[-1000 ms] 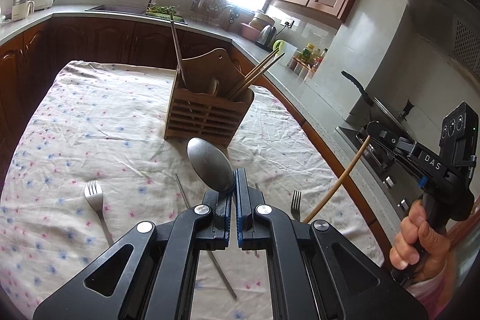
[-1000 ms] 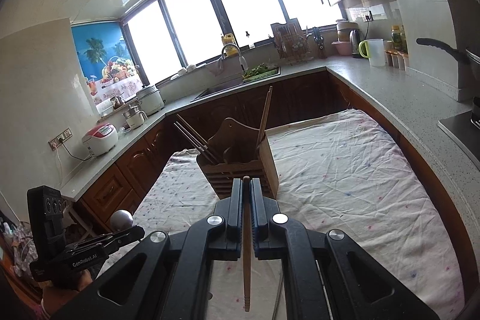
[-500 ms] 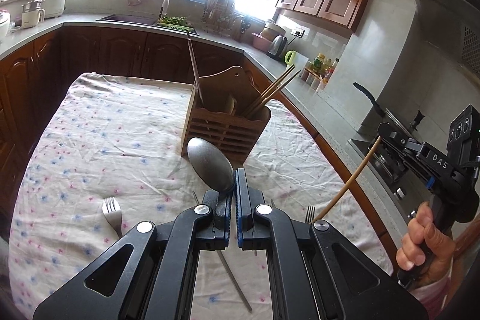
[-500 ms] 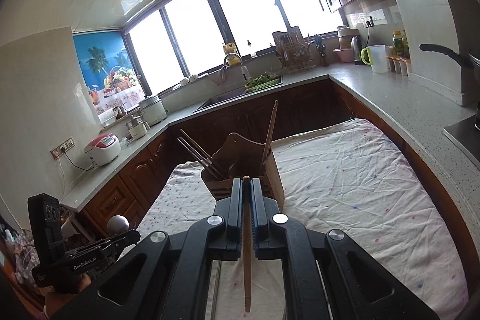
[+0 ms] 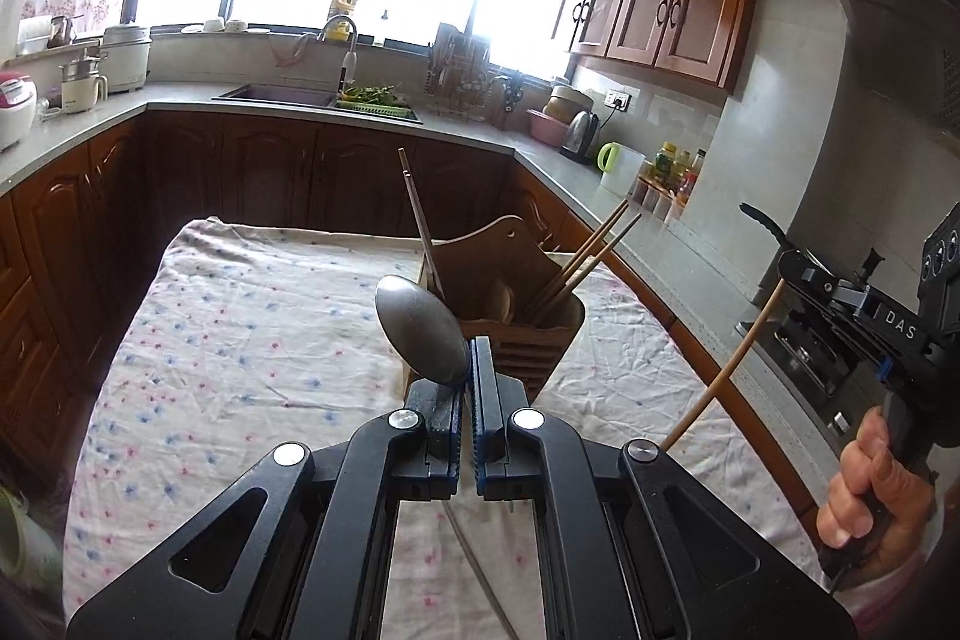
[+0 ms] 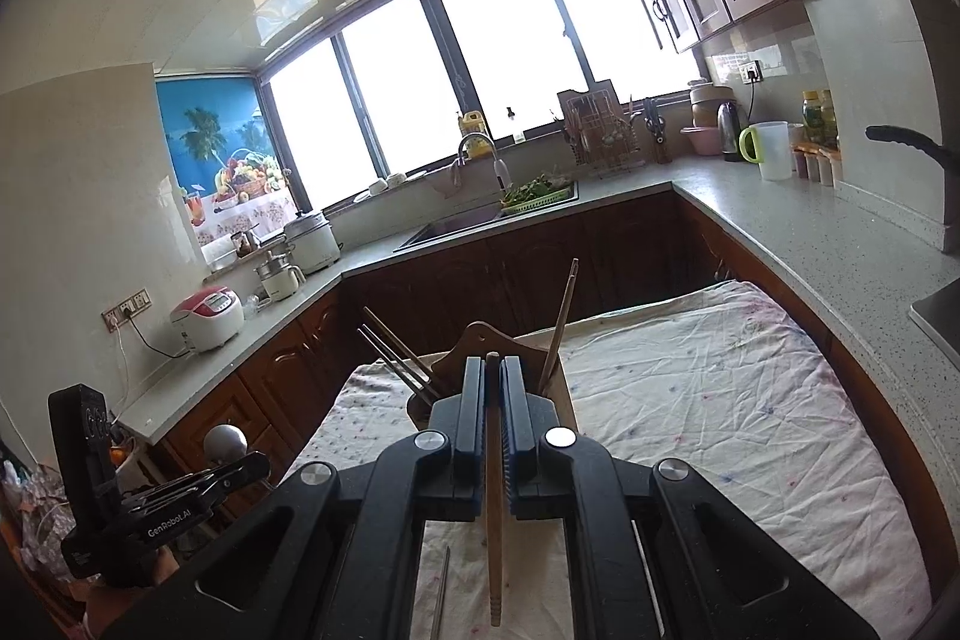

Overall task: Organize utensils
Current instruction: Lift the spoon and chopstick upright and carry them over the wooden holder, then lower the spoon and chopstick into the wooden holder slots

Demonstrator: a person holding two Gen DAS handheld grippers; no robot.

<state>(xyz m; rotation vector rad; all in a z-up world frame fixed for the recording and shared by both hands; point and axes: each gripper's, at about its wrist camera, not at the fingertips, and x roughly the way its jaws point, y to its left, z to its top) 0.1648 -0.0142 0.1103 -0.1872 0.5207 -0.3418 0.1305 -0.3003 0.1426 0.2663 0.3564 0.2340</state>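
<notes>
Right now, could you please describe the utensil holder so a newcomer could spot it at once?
Find the table under the floral white cloth. Toward its far end stands a slatted wooden utensil holder, the only upright box there, with brown wooden chopsticks sticking out.

Both wrist views look forward and slightly downward along their jaws, close above the cloth-covered table [image 5: 240,340]. Beyond each pair of jaws stands the wooden utensil holder [image 5: 516,280], shared with counter and windows.

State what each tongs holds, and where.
Left tongs grip a metal spoon at the neck, just below its bowl; right tongs grip a wooden chopstick near its upper end.
</notes>
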